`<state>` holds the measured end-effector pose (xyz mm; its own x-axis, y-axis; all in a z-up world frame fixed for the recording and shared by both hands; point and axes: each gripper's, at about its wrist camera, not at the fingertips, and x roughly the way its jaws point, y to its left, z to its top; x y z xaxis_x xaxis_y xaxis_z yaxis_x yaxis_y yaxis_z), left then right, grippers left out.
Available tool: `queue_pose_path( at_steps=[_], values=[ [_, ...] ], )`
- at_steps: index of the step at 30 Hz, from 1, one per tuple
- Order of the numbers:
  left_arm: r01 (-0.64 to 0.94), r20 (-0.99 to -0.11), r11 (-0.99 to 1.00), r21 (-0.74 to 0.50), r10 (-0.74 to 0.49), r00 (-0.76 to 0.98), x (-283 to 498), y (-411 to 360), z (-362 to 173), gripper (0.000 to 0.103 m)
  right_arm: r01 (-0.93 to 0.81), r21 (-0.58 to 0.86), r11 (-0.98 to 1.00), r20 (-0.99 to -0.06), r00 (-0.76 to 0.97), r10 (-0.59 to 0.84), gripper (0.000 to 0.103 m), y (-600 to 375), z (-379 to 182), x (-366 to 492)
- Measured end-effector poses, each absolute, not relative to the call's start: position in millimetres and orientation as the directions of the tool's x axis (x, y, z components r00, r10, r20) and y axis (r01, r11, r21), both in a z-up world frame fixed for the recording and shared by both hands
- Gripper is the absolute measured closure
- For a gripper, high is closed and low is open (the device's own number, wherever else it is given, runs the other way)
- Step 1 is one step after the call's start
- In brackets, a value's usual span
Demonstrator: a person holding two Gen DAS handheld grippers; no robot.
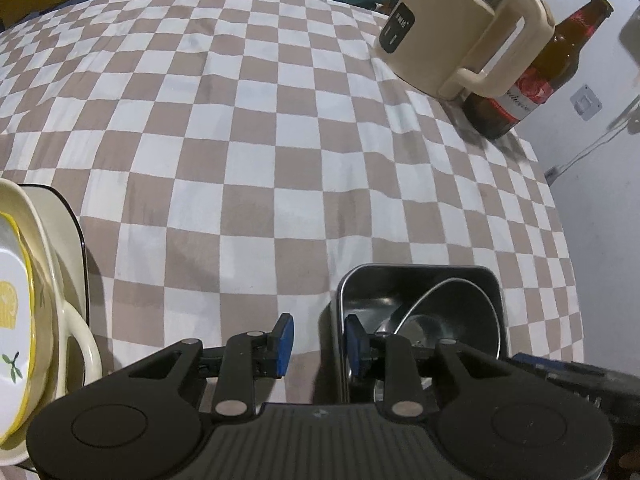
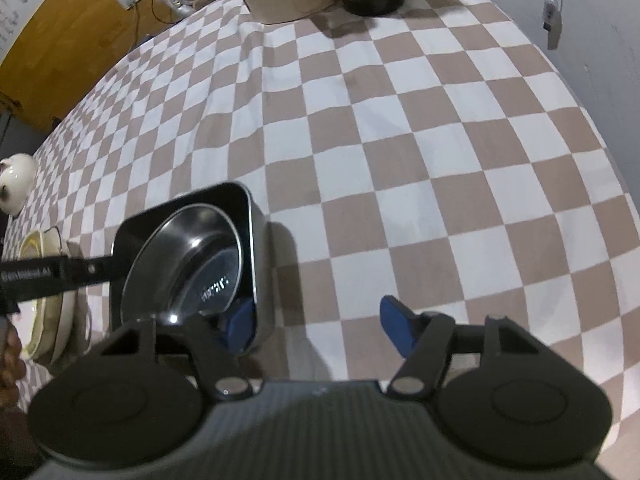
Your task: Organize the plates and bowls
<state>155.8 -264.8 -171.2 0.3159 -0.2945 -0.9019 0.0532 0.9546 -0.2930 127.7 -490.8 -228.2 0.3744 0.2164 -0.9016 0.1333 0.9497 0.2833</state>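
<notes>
A square steel tray (image 1: 494, 304) holds a round steel bowl (image 1: 436, 292) that leans on edge inside it; both show in the right wrist view, tray (image 2: 260, 248) and bowl (image 2: 188, 248). My left gripper (image 1: 320, 340) is open and straddles the tray's left wall, right pad inside. My right gripper (image 2: 320, 324) is open and straddles the tray's right wall, left pad (image 2: 240, 324) inside. A stack of cream plates (image 1: 44, 280), the top one with a yellow rim, sits to the left, also in the right wrist view (image 2: 48, 320).
A checkered cloth (image 1: 260, 128) covers the table. A beige kettle (image 1: 464, 28) and a brown bottle (image 1: 532, 76) stand at the far right corner. A white teapot (image 2: 16, 184) sits far left. The table edge and a wall run along the right.
</notes>
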Motion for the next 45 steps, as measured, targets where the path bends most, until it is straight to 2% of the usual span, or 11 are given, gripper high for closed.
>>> queue_pose_path(
  at_steps=[4,10,13,15,18,25,45],
  values=[
    [0.048,-0.900,0.952,-0.301,-0.301,0.316,155,-263,-172,0.073,0.147,0.295,0.944,-0.898,0.381,0.221,0.033,-492,-231,137],
    [0.056,-0.908,0.951,-0.303,-0.306,0.285,151,-267,-175,0.075,0.141,0.314,0.939,-0.884,0.404,0.236,0.046,-481,-229,162],
    [0.055,-0.909,0.949,-0.311,-0.314,0.275,147,-267,-177,0.076,0.103,0.328,0.939,-0.877,0.402,0.262,0.060,-475,-228,169],
    [0.051,-0.905,0.945,-0.323,-0.324,0.274,146,-265,-177,0.078,0.067,0.336,0.939,-0.874,0.395,0.284,0.080,-472,-228,170],
    [0.045,-0.898,0.937,-0.347,-0.346,0.272,145,-263,-177,0.082,0.045,0.354,0.934,-0.869,0.386,0.311,0.090,-472,-230,168],
    [0.041,-0.887,0.921,-0.387,-0.383,0.258,145,-261,-179,0.092,0.017,0.387,0.922,-0.852,0.390,0.350,0.094,-477,-225,150],
    [0.060,-0.872,0.916,-0.397,-0.397,0.287,133,-261,-168,0.096,0.018,0.412,0.911,-0.834,0.410,0.369,0.094,-488,-226,138]
  ],
)
